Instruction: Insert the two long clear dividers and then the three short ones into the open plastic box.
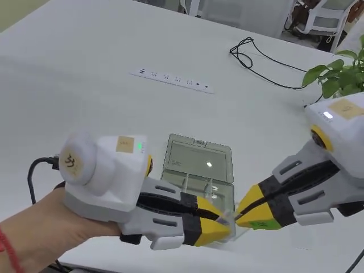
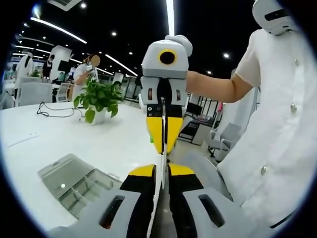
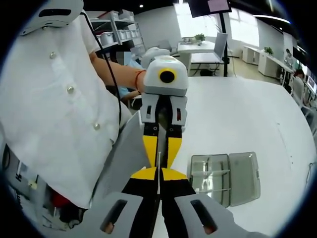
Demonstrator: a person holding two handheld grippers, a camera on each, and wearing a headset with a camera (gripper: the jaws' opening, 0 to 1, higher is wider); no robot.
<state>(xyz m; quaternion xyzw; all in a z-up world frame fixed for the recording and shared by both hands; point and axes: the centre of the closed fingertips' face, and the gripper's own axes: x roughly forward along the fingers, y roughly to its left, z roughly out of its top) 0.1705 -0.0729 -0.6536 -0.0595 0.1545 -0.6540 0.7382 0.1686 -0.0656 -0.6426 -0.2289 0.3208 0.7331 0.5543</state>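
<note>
Left gripper [image 1: 219, 228], nearest the head camera, meets the right gripper [image 1: 245, 213] tip to tip just above the near edge of the box [image 1: 170, 177]; both pairs of jaws are pinched narrow on one clear divider [image 1: 232, 218], one at each end, probably to keep the thin strip level and unbent on its way into the slots; box lies open on the table [image 1: 85, 68], lid [image 1: 199, 152] flat behind it; some partitions appear already seated; whether this divider is long or short cannot be told.
</note>
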